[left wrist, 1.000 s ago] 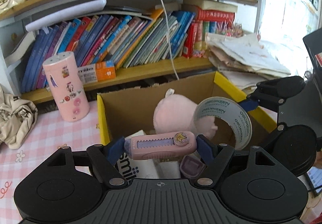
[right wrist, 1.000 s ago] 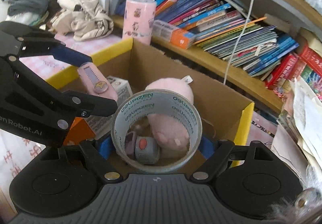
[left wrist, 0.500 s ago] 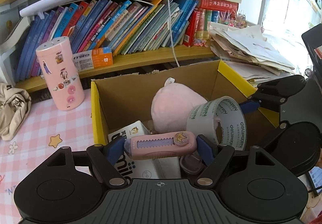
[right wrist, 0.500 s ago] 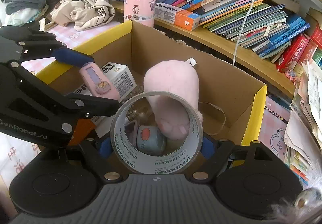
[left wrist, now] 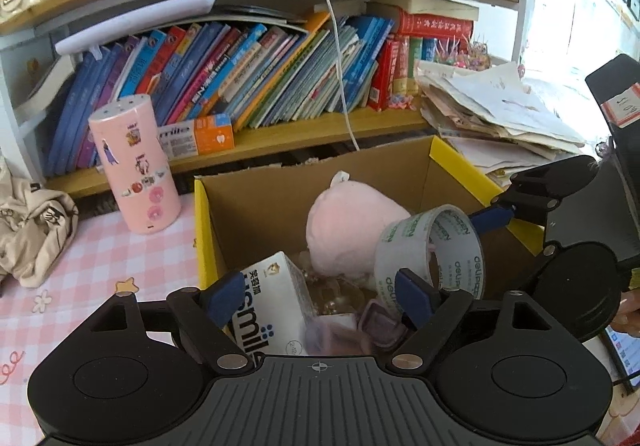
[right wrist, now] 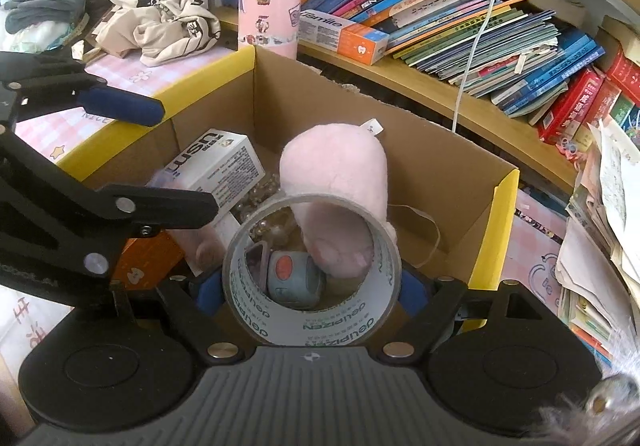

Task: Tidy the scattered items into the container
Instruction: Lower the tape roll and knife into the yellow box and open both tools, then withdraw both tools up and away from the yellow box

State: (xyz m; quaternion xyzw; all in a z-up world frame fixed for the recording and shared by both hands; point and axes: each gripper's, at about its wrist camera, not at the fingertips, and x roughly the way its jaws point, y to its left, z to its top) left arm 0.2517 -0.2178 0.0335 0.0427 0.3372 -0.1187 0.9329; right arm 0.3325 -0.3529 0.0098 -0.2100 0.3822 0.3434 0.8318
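Now the left gripper (left wrist: 316, 304) is opening over the cardboard box (left wrist: 256, 205), its blue pads spread with nothing between them; the pink serrated clip it was pinching a second ago is gone from its grasp, and a blurred pinkish shape is lying below among the things in the box. The right gripper (right wrist: 310, 292) is still pinching the one roll of tape (right wrist: 312, 274), a grey ring printed with green letters, its pads pressing on the roll's two sides just above the box, much as before. Inside the box one soft, fuzzy pink plush toy (right wrist: 336, 181) is leaning against the back wall, one white printed carton (right wrist: 216, 165) is lying tilted at the left, and one small blue-grey cube with an orange spot (right wrist: 292, 276) is showing through the tape's hole beside some clear beads. The box is plain brown card with yellow rims. On the pink checked counter (left wrist: 80, 266) beside it one pink cylinder with stickers (left wrist: 134, 165) is standing upright, with one beige crumpled garment (left wrist: 32, 230) further left.
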